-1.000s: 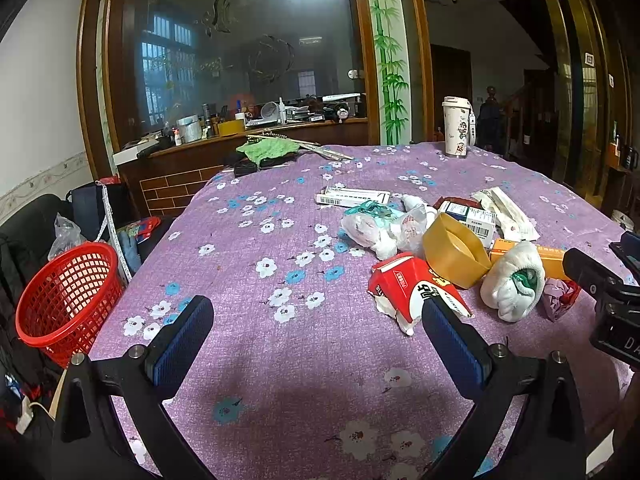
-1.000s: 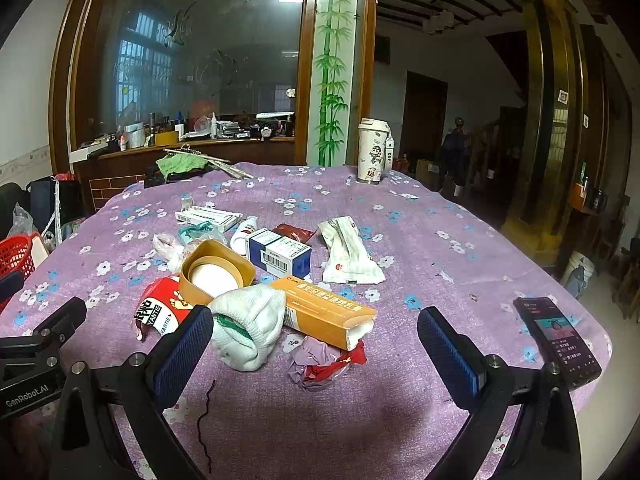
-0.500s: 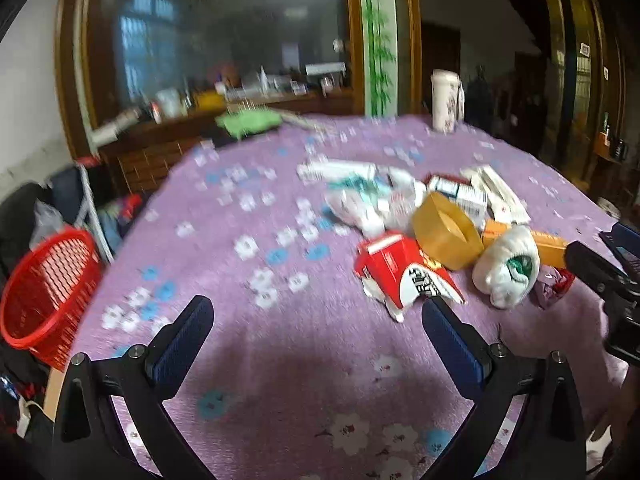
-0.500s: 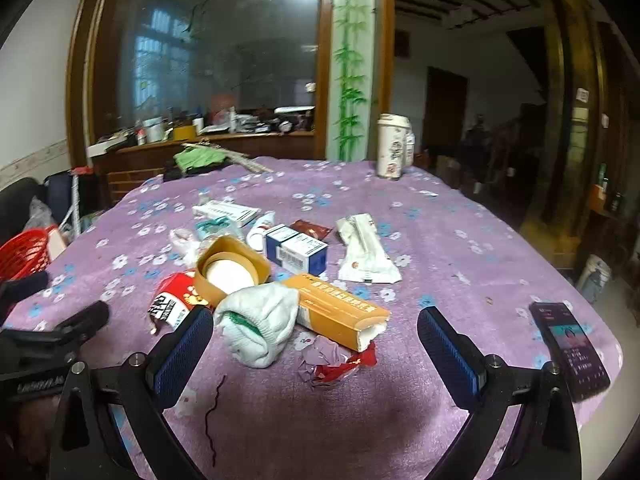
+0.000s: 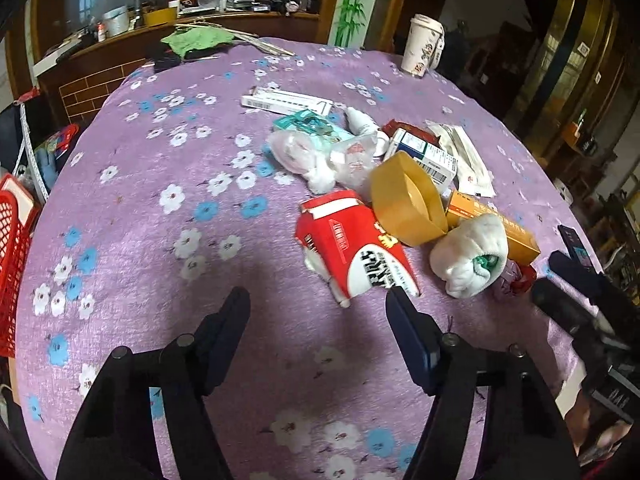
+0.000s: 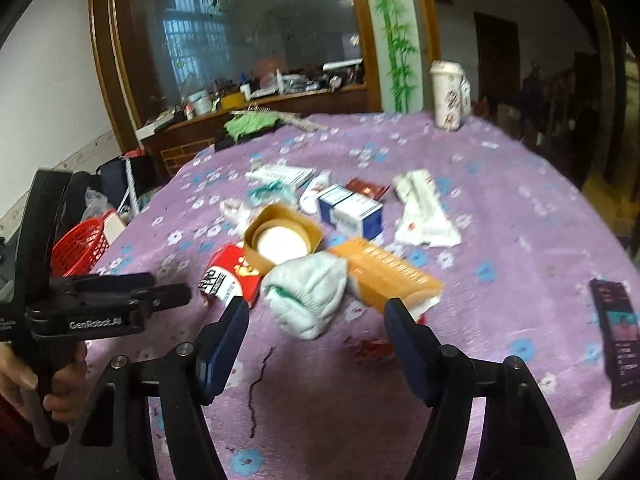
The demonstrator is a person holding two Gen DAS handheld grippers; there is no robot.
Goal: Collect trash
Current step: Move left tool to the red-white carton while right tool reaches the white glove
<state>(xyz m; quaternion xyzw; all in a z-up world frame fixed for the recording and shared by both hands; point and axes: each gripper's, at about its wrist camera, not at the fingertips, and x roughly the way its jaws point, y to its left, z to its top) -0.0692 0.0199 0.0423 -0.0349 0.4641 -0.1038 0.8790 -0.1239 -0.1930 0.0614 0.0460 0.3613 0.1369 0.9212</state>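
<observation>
A pile of trash lies on the purple flowered tablecloth (image 5: 168,240). It holds a red carton (image 5: 356,248), a brown paper bowl (image 5: 404,200), a white balled cloth (image 5: 472,260), an orange box (image 5: 500,224) and a blue-white box (image 5: 428,156). My left gripper (image 5: 316,304) points down just short of the red carton, jaws closing, pads touching nothing. My right gripper (image 6: 316,308) is also closing. The white cloth (image 6: 308,296) sits just ahead between its fingers, untouched. A crumpled red wrapper (image 6: 372,350) lies beside it.
A red basket (image 5: 12,248) stands off the table's left edge. A phone (image 6: 618,336) lies near the right edge and a tall cup (image 5: 420,46) at the far side. A plastic bag (image 5: 320,152) and a long white box (image 5: 288,100) lie behind the pile. A hand (image 6: 24,380) holds the left gripper's handle.
Both grippers have tipped down toward the table and their jaws have narrowed. The left one has come closer to the red carton.
</observation>
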